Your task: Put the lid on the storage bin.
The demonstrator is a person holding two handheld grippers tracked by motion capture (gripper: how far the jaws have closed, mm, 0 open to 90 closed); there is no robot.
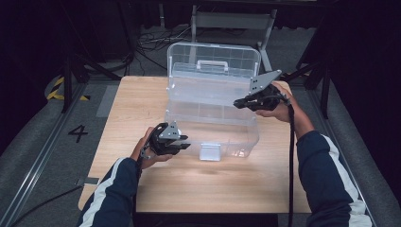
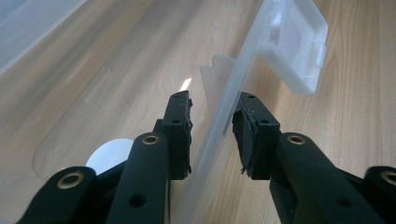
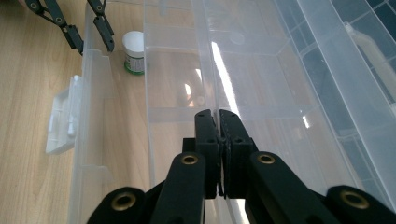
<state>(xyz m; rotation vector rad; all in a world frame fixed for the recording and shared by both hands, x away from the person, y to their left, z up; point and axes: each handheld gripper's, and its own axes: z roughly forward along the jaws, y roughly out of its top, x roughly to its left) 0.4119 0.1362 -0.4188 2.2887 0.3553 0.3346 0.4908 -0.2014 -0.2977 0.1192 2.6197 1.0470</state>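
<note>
High view: a person is working a clear plastic storage box that is standing open on a wooden table, its lid leaning back toward the far edge with the white handle uppermost. The left gripper is sitting at the box's near left corner, and the right gripper is hovering over the right half of the interior.

Left gripper view: the jaws are straddling the near wall of the box, one pad inside and one outside, at a narrow gap; whether the pads are actually pressing the plastic cannot be told. This placement is probably serving to steady the light, slippery box so that it is not sliding while the other hand is working. The white latch is hanging just beyond the jaws on the outer face.

Right gripper view: the right gripper's jaws are pinched fully together on the thin edge of a clear inner tray, apparently so that the tray can be lifted or shifted clear of the compartment beneath. A small white-capped jar is standing in the bottom of the box by the near wall, close to the left gripper's jaws, seemingly the item the tray is being moved to reach or cover.
</note>
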